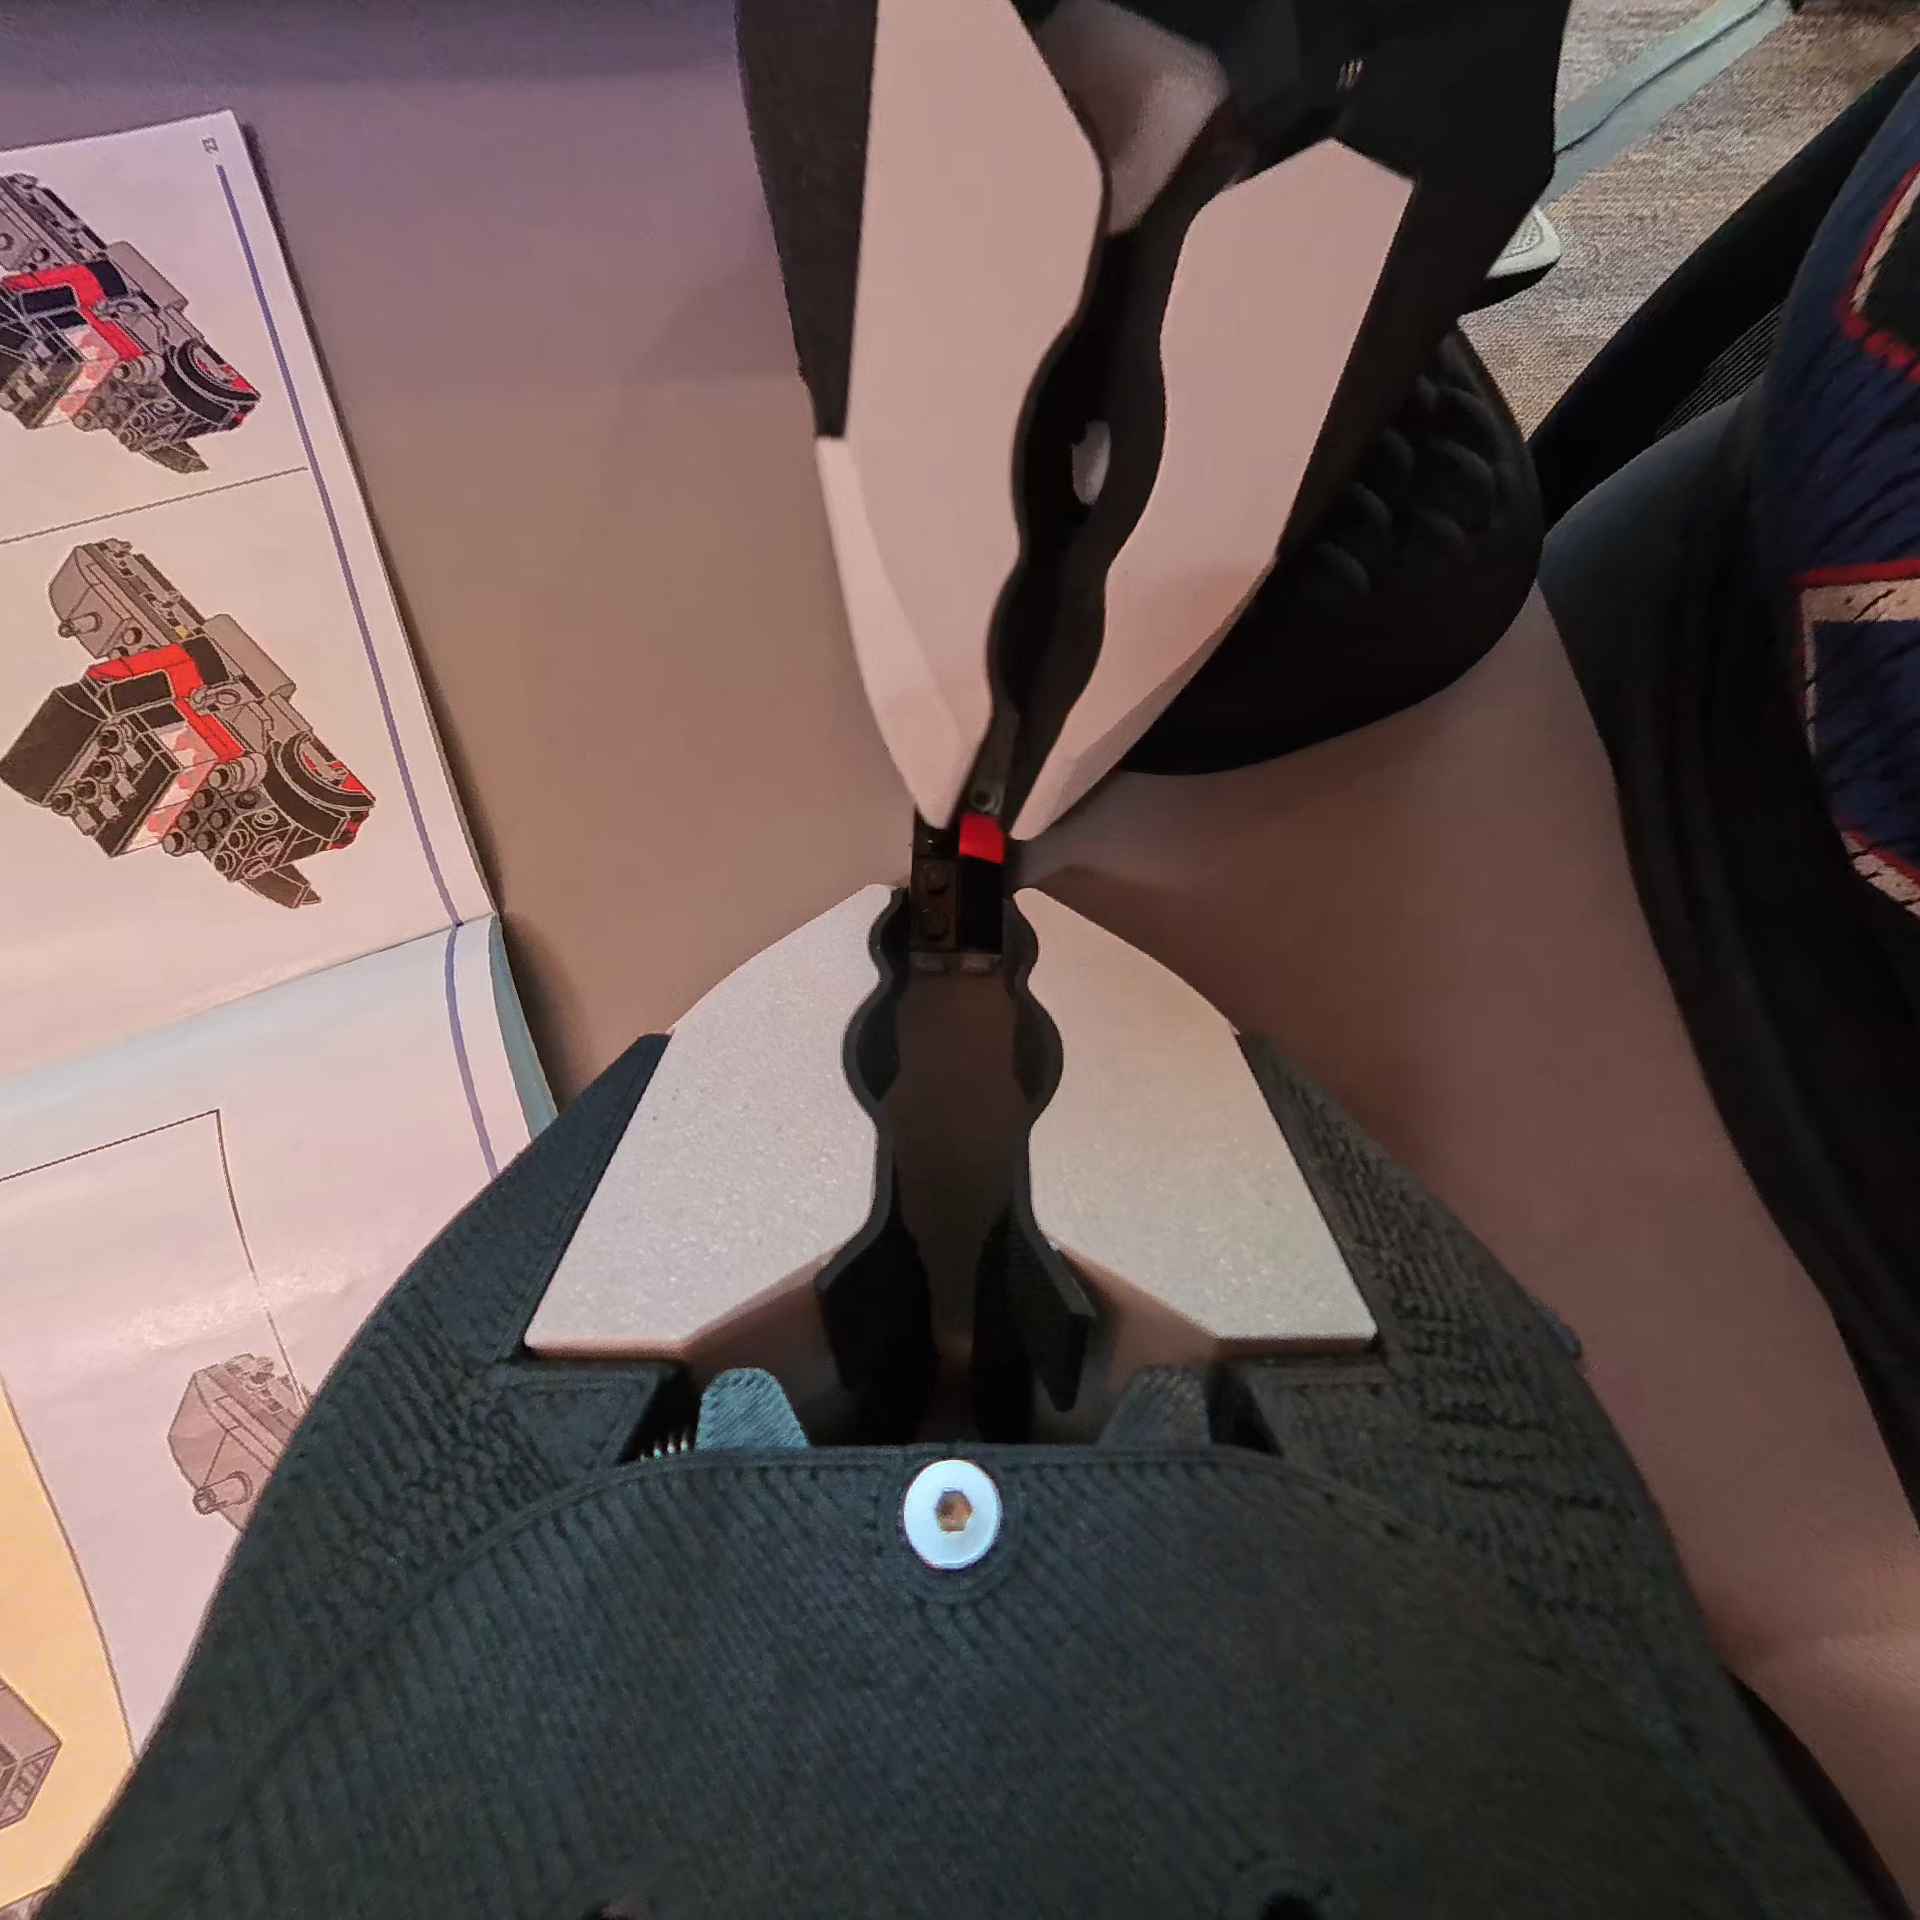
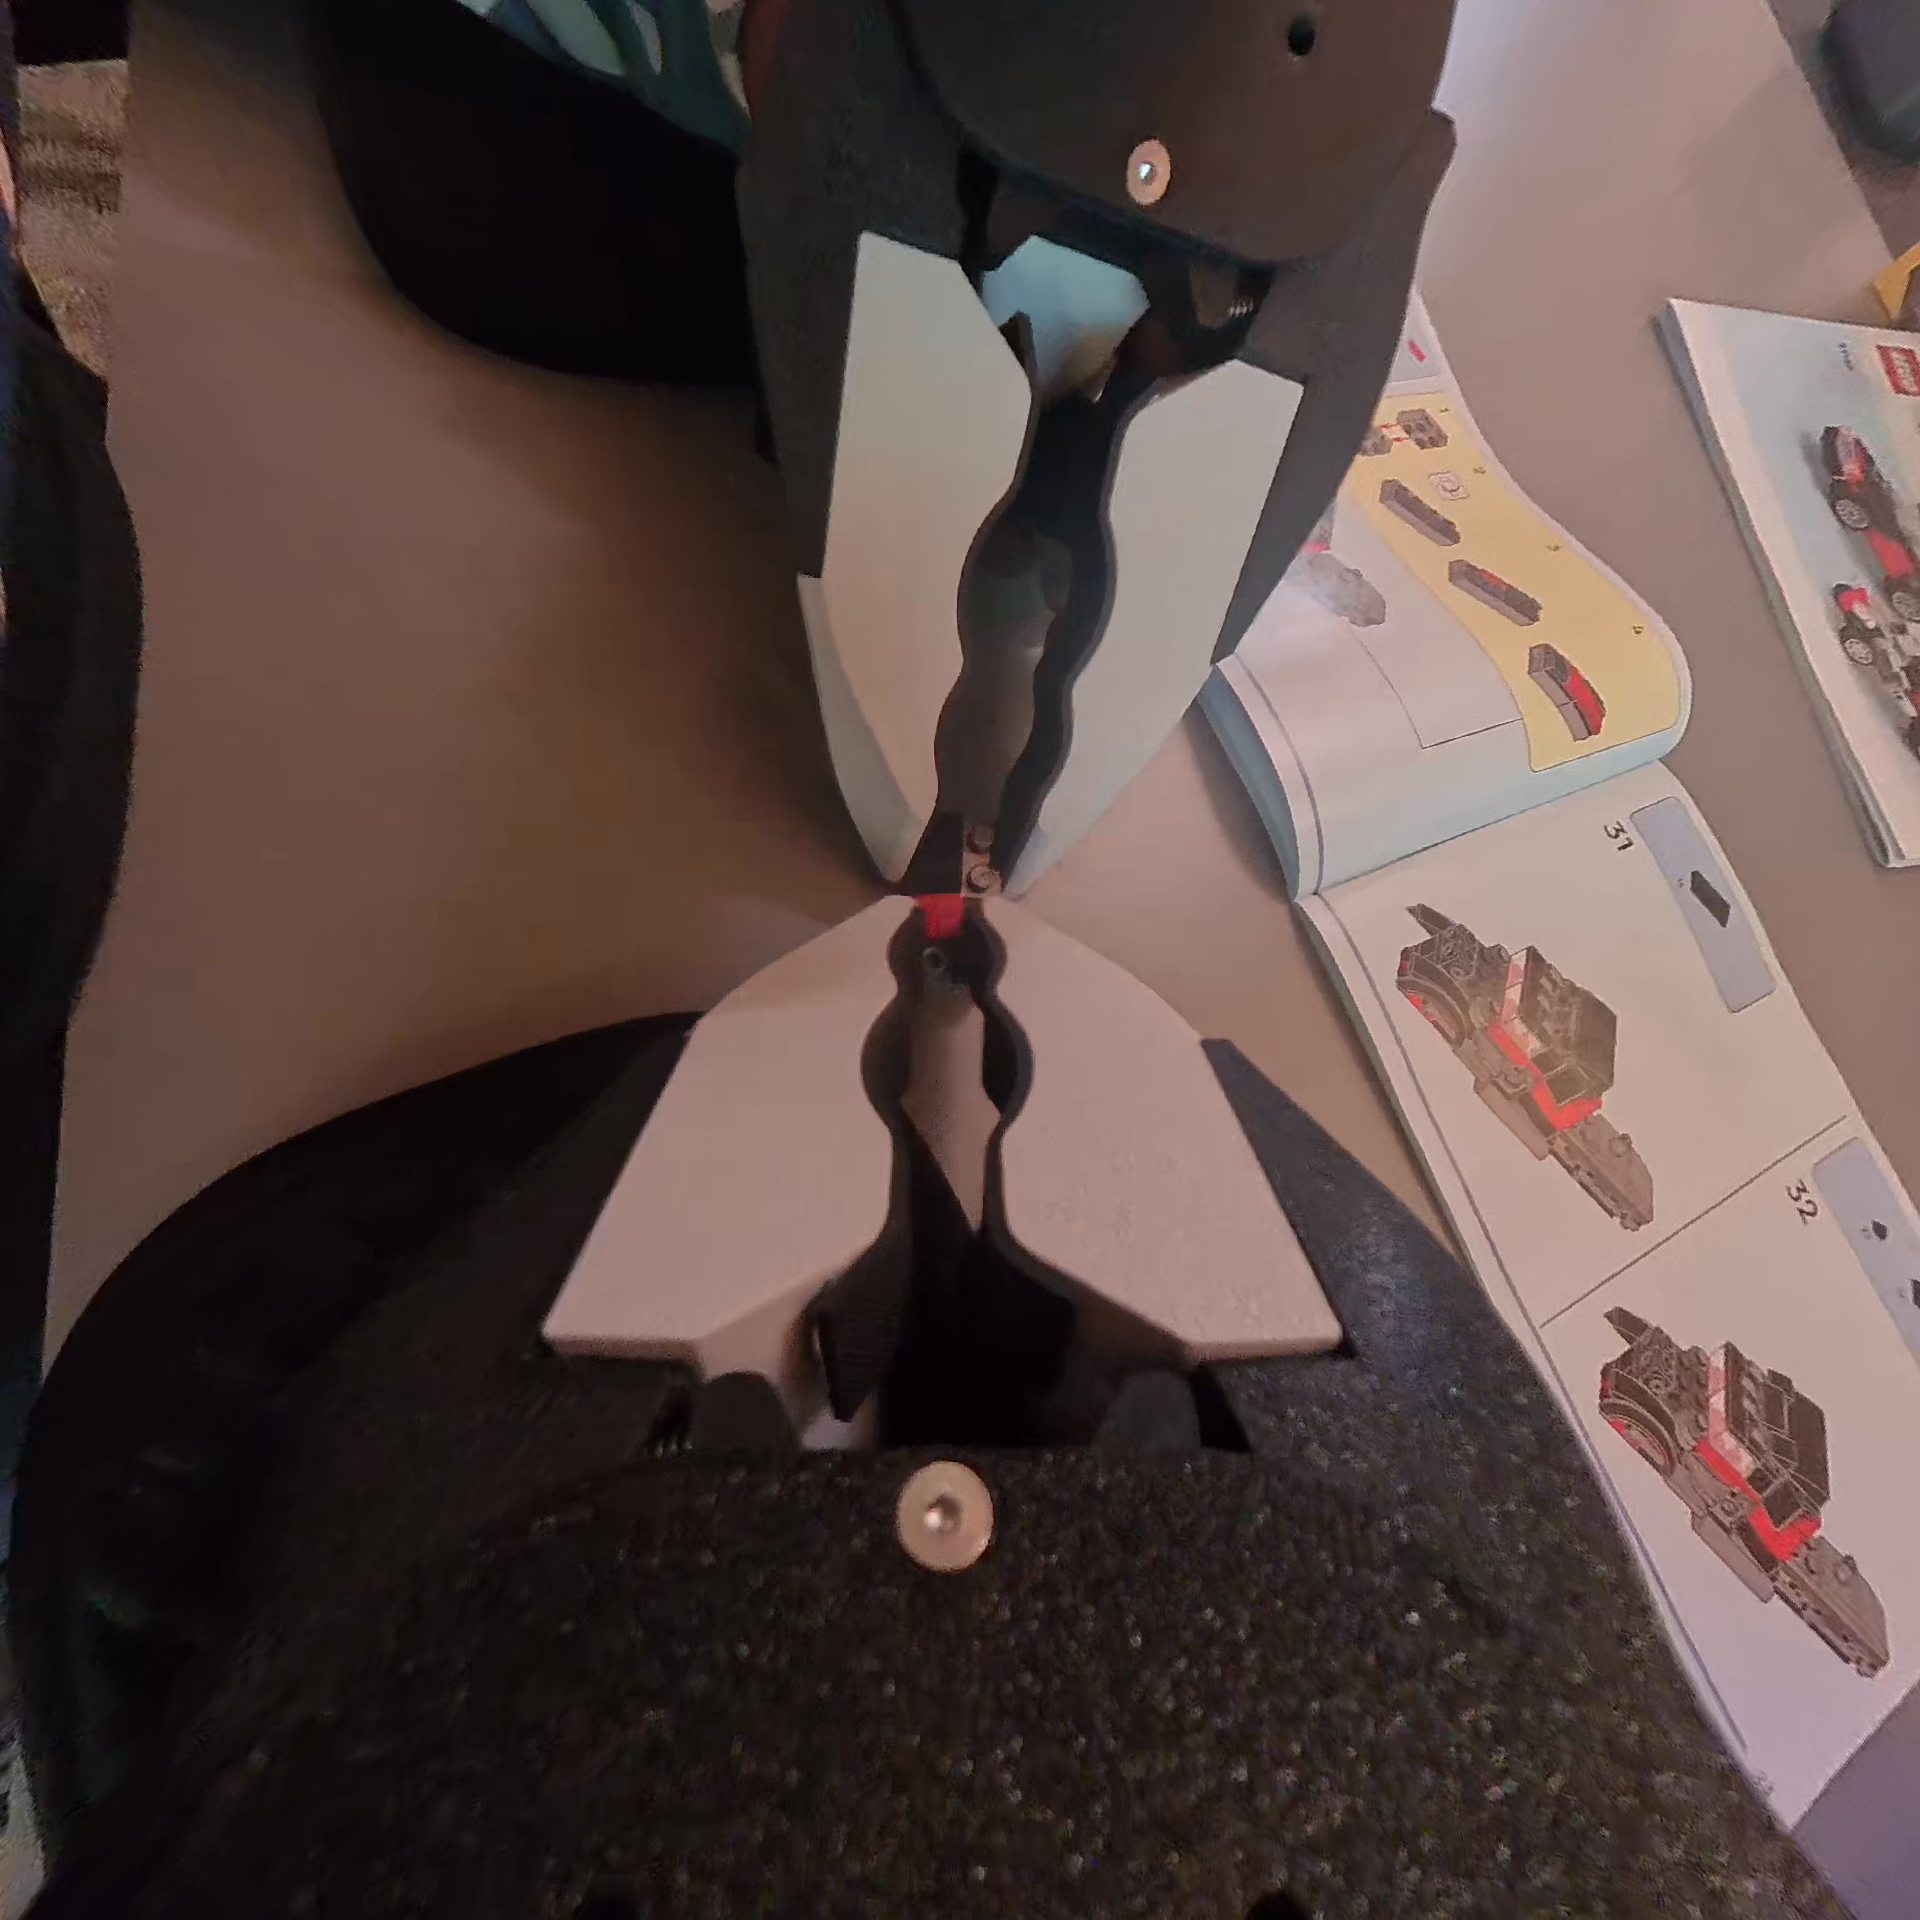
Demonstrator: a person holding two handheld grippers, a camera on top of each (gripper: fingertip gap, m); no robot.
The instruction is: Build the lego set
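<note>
My left gripper (image 1: 956, 909) is shut on a small black Lego assembly (image 1: 938, 906) with studs showing. My right gripper (image 1: 982, 816) comes in from above, tip to tip with the left one, and is shut on a small red-and-dark Lego piece (image 1: 980, 837). The red piece touches the top of the black assembly. In the right wrist view, my right gripper (image 2: 940, 920) holds the red piece (image 2: 940, 914), and the left gripper (image 2: 961, 868) opposite holds the black studded assembly (image 2: 977, 871). Both are held above the tan table (image 1: 623, 520). The fingers hide most of both pieces.
An open instruction booklet (image 1: 208, 675) lies on the table left of the grippers; it also shows in the right wrist view (image 2: 1558, 987). A second booklet (image 2: 1818, 540) lies farther off. A person's arm and dark shirt (image 1: 1787, 675) are close by. Both grippers' tips are close together, under 4 cm apart.
</note>
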